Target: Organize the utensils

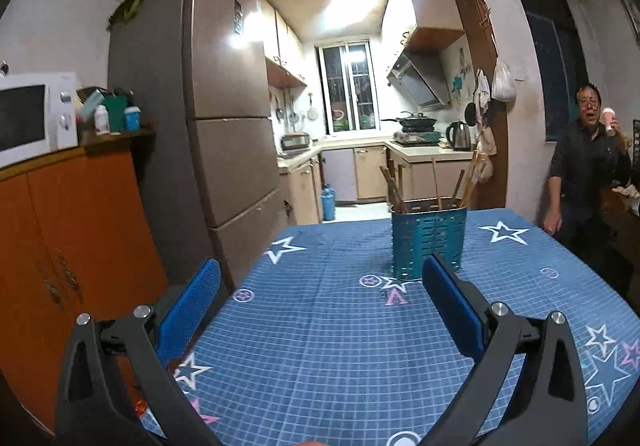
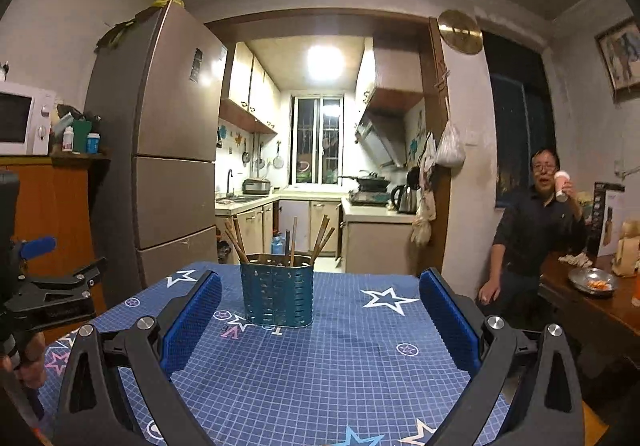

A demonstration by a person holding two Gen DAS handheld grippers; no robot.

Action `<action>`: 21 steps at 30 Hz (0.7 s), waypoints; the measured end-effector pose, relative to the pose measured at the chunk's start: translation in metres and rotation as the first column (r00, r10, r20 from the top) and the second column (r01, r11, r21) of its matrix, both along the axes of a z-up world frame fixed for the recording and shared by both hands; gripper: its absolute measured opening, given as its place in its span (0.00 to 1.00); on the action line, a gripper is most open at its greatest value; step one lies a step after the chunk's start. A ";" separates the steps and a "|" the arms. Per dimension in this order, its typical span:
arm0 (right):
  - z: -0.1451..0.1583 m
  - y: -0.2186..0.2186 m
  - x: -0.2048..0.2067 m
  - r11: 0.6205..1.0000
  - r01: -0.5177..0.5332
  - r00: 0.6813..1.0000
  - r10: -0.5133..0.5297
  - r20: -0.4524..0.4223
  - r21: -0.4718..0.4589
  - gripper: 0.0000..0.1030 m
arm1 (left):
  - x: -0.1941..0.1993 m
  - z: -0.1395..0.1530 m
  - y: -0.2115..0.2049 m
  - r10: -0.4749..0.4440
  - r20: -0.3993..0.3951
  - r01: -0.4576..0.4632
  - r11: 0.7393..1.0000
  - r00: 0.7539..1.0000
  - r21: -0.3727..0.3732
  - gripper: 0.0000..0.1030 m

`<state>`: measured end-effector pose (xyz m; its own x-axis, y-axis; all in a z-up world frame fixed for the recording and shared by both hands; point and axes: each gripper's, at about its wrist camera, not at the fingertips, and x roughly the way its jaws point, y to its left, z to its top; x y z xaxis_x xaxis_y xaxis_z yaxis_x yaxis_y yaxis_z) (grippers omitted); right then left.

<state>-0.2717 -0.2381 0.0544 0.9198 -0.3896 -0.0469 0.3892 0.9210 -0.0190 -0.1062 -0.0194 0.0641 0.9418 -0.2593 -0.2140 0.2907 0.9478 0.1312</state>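
Both grippers gape empty before the chopstick holder (image 1: 429,242); only the right view shows the left gripper (image 2: 38,246) at far left; right gripper (image 2: 320,306).

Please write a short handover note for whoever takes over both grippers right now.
Left gripper: open, holding nothing, above the near part of the table.
Right gripper: open, holding nothing, facing the holder.
The teal utensil holder stands upright on the blue star tablecloth, with wooden chopsticks standing in it.
Done: every utensil in view is in the holder.
Left: no loose utensils show on the cloth; check outside the views before stopping.
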 end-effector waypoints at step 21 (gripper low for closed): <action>-0.005 0.022 -0.018 0.996 0.092 0.993 -0.091 0.074 -0.005 0.96 | -0.038 0.007 0.013 -0.046 0.037 0.050 0.993 0.998 -0.108 0.95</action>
<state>-0.2895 -0.2161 0.0496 0.8810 -0.4726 0.0235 0.4726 0.8813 0.0054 -0.1440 -0.0064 0.0712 0.9341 -0.3244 -0.1494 0.3333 0.9420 0.0388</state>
